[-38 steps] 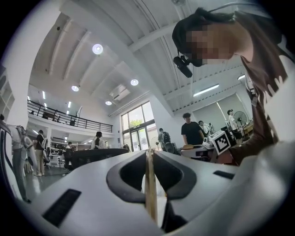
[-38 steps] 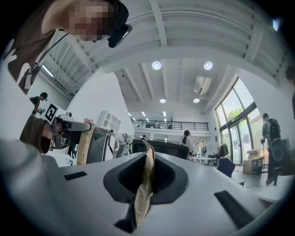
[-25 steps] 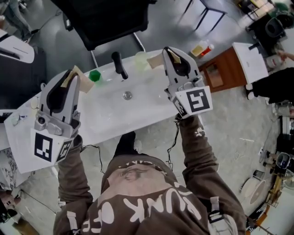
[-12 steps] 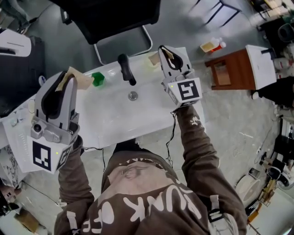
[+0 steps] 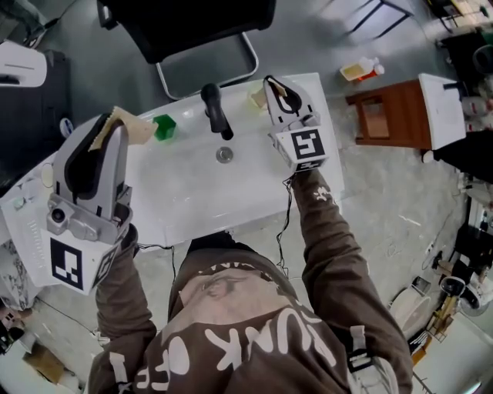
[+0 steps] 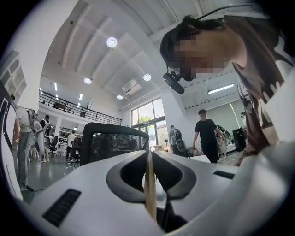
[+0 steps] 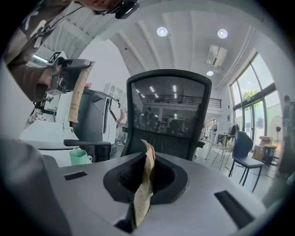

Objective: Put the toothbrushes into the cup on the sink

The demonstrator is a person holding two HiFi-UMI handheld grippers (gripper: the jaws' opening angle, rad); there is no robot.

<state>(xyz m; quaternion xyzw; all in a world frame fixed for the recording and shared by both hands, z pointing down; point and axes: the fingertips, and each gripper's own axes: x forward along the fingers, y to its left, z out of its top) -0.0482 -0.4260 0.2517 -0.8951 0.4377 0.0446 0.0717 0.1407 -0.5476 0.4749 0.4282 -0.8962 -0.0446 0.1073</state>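
Observation:
A white sink [image 5: 192, 208] with a black faucet [image 5: 216, 111] stands in front of me in the head view. A small green cup [image 5: 163, 127] sits on its back rim, left of the faucet; it also shows as the cup [image 7: 78, 156]. My left gripper [image 5: 115, 129] hovers at the sink's left end, shut on a tan paper-wrapped toothbrush [image 5: 132, 128], seen edge-on as a thin strip [image 6: 148, 198] between the left gripper [image 6: 150, 161] jaws. My right gripper [image 5: 276, 86] is right of the faucet, shut on another paper-wrapped toothbrush [image 7: 144, 193].
A black office chair [image 5: 185, 23] stands behind the sink. A brown wooden cabinet [image 5: 381, 115] and bottles [image 5: 362, 71] on the floor are to the right. Several people [image 6: 207, 138] stand in the room beyond.
My right gripper has dropped lower toward the sink's right back corner, still holding its wrapped toothbrush. The left gripper has shifted a little, still holding its own.

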